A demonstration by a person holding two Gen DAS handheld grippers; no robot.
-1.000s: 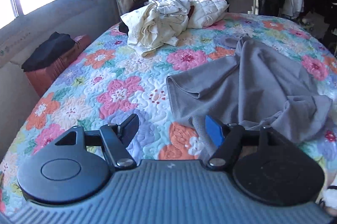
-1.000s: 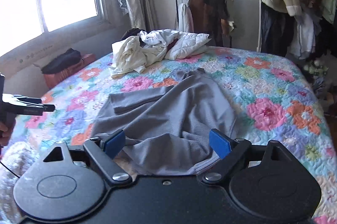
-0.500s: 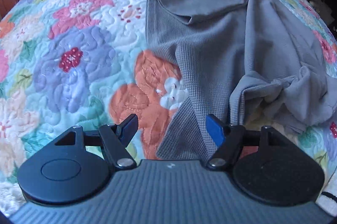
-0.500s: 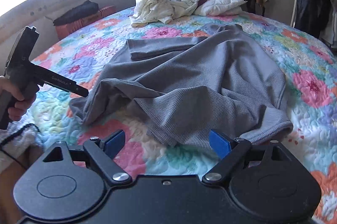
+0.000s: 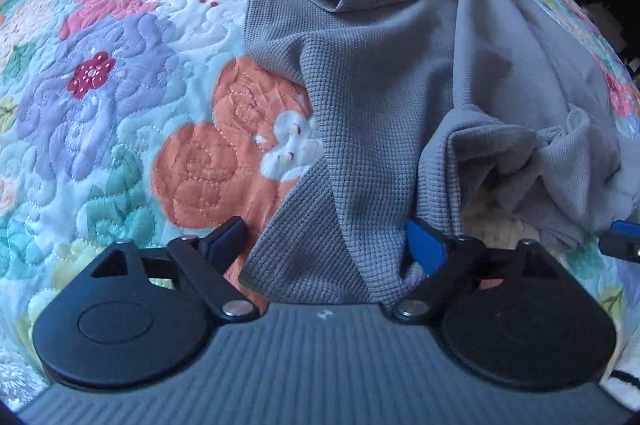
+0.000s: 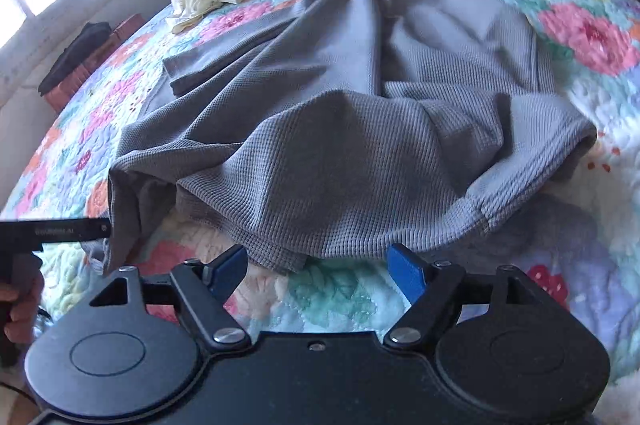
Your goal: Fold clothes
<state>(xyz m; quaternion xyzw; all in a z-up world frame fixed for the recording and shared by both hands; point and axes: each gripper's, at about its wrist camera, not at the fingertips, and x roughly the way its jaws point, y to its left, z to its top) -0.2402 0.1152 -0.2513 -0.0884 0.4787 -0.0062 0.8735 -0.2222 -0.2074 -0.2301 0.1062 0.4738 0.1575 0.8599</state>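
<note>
Floral quilt (image 5: 120,97) under grey garment (image 5: 380,97); both grippers' fingers closing around its hem, not yet pinching.

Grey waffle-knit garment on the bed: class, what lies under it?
Under the grey waffle-knit garment lies the floral quilted bedspread, showing all around it and beneath its lifted near hem. Whatever lies under its middle is covered.

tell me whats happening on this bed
A person is starting to fold a grey waffle-knit top lying crumpled on a floral quilt. The left hand-held gripper is closing around its near hem corner; the right hand-held gripper is closing at the hem's other end. Neither pinches the fabric yet.
</note>
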